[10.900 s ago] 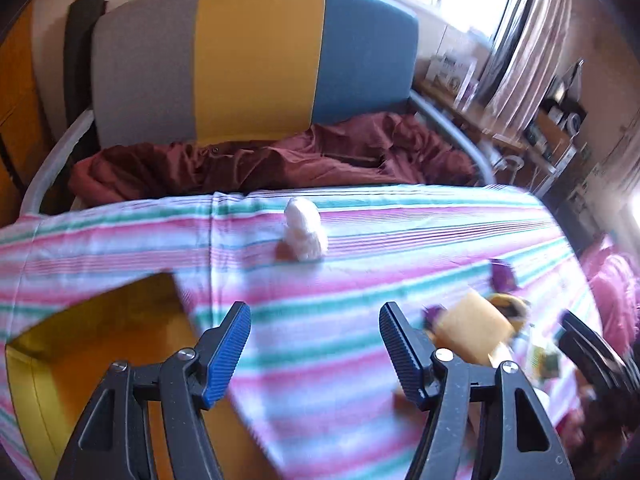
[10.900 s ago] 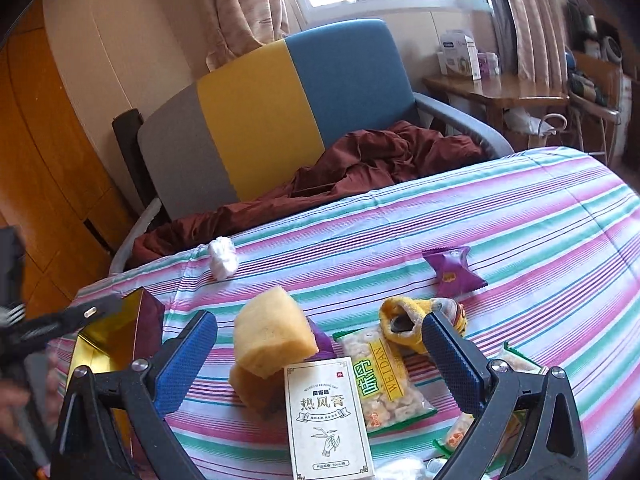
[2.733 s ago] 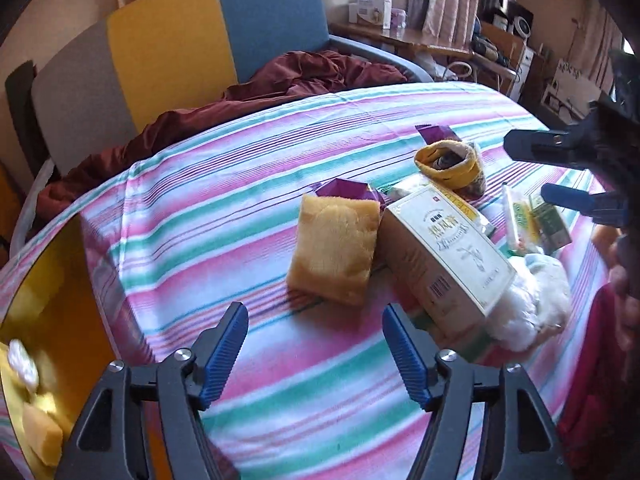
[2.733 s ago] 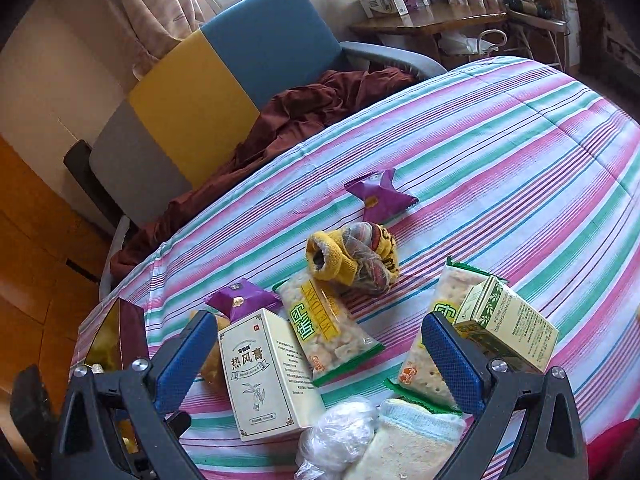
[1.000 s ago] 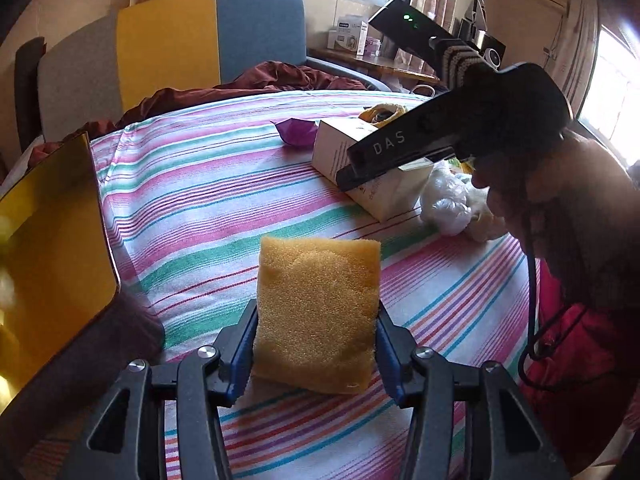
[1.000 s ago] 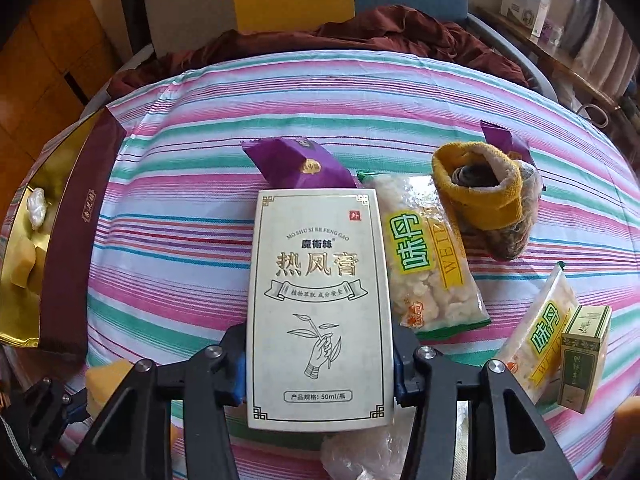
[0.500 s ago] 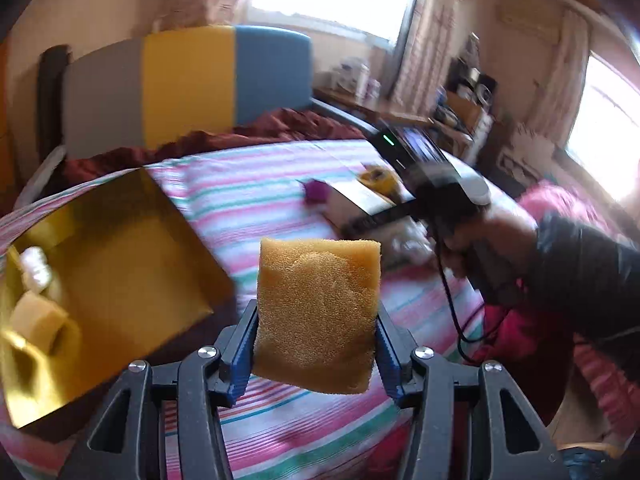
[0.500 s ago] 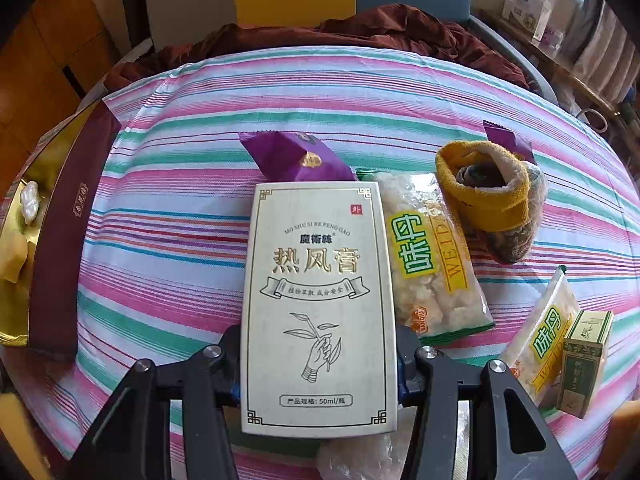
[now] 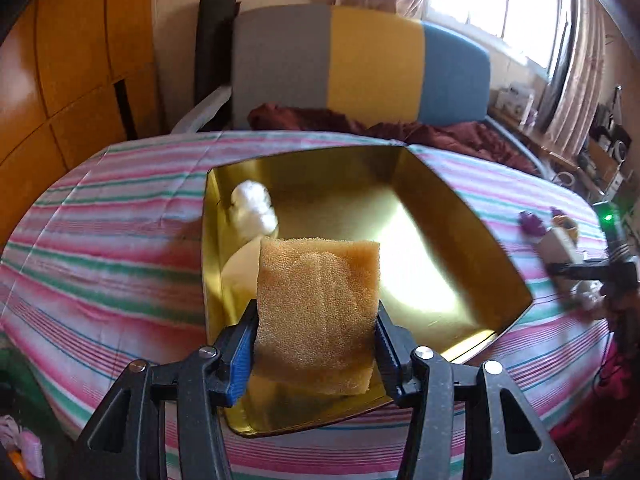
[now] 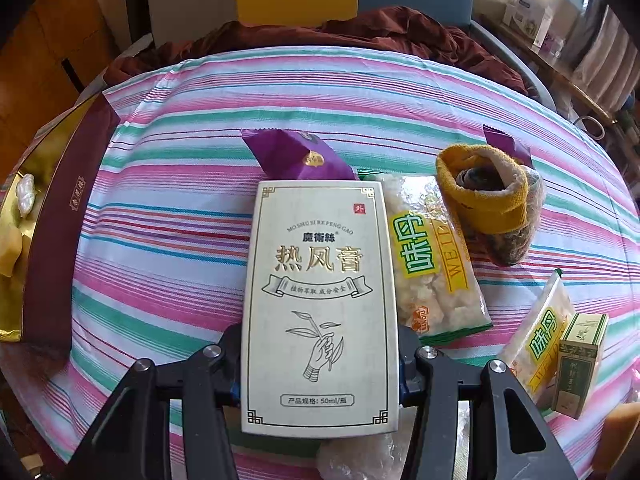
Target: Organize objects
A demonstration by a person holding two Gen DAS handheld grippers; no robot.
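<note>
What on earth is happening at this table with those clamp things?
A person is tidying loose items off a striped tablecloth using a handheld claw in each hand. The left claw grips a yellow sponge and holds it over an open gold box, which already contains a white wad and a pale item. The right claw is clamped on a white carton, among snack packets and a yellow sock not yet put away.
</note>
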